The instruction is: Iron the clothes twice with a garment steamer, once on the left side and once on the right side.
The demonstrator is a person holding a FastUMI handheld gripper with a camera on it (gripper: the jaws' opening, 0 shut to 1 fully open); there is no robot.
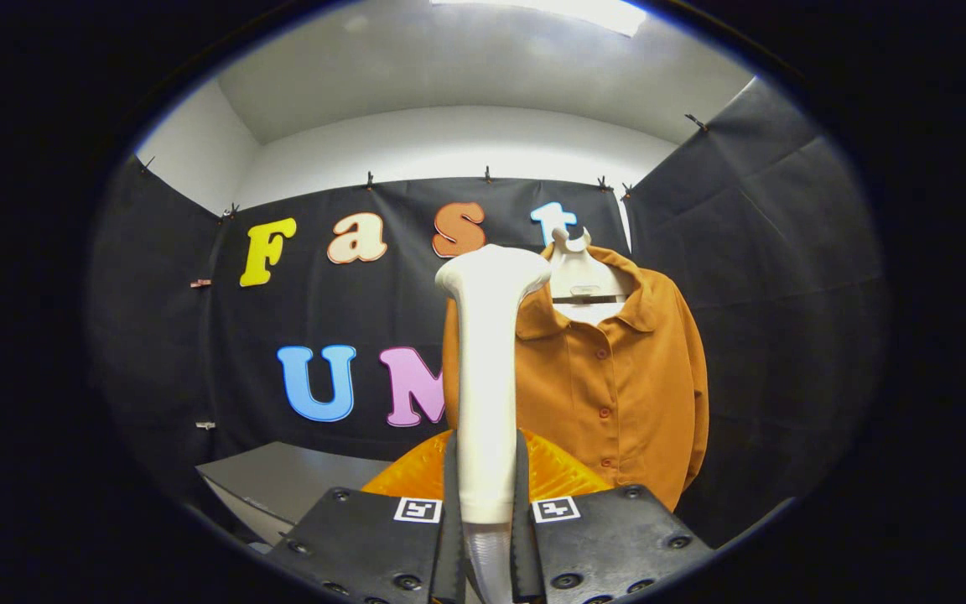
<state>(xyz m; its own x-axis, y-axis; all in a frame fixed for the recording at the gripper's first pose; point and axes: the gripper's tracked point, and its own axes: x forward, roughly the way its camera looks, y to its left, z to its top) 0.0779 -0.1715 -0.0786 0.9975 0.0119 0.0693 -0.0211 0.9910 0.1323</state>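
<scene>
The tongs (485,503) were clamped on the white garment steamer (487,369), both fingers pressing its handle, at lower centre of the frame. Its head stood short of the orange shirt (617,377), which hung on a hanger (581,273) right of centre; neither side looked steamed yet. A grey bench (282,478) lay lower left, nothing blocking.

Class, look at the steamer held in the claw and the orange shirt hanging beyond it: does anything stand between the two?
Nothing visible does. The claw is shut on the white steamer, which stands upright between its fingers, and its head overlaps the left edge of the orange shirt on its hanger, with no object seen between them.
</scene>
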